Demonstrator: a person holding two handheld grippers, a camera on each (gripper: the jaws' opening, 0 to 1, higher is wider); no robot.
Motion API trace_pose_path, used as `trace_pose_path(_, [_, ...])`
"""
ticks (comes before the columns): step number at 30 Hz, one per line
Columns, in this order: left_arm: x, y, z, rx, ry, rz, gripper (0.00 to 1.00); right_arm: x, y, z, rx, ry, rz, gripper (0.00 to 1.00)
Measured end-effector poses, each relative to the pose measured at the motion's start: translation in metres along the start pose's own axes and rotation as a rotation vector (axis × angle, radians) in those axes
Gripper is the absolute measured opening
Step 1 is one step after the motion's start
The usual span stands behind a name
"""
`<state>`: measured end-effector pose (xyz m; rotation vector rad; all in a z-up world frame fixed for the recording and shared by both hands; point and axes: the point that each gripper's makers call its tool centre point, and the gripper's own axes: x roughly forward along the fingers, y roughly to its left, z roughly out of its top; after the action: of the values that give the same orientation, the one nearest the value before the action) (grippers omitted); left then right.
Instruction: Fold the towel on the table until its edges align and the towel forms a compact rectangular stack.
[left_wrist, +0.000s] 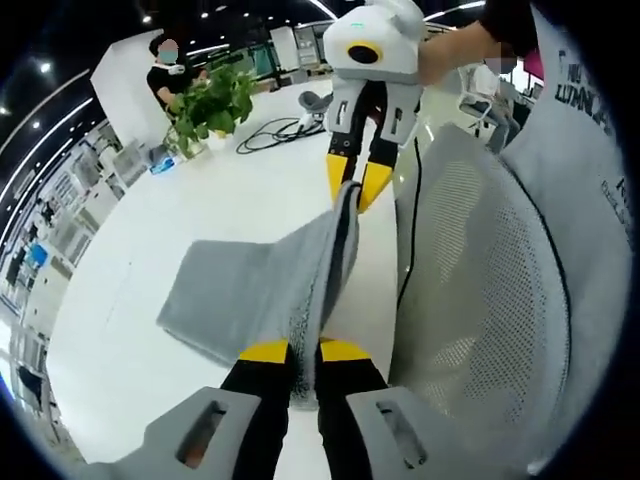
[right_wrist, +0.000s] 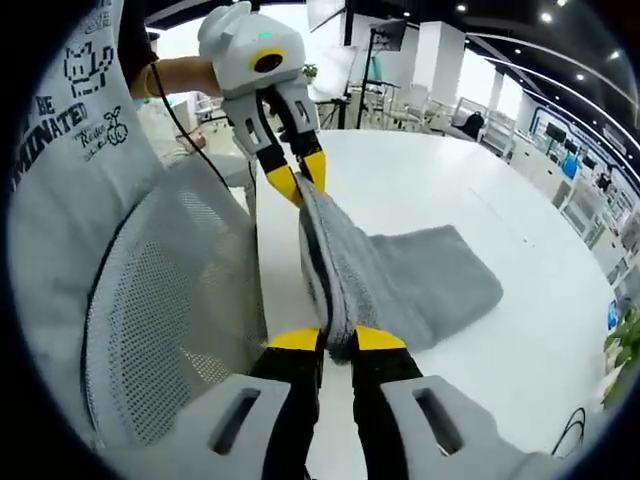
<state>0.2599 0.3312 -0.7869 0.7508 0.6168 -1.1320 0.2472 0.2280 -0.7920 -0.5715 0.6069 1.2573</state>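
Both views are bright and evenly lit from ceiling lamps (left_wrist: 145, 18) above. The white table (left_wrist: 200, 210) is nearly overexposed and shows only soft shadows. Straight lines bend strongly near the edges, and far things look slightly soft.

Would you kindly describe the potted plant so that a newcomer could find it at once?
Start from the big white table carrying the grey towel. In the left gripper view, look to its far edge, beside the black cable. The potted plant is the one leafy green thing there.

White table (left_wrist: 150, 290) under grey towel (left_wrist: 240, 290)
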Motion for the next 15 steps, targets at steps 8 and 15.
trace_pose_path(8, [-0.02, -0.008, 0.012, 0.001, -0.008, -0.02, 0.08, -0.017, 0.021, 0.013, -0.002, -0.015, 0.039, 0.09])
trace_pose_path(15, [-0.037, -0.016, 0.016, -0.024, -0.022, -0.04, 0.08, -0.033, 0.034, 0.029, -0.011, -0.042, 0.067, 0.09])
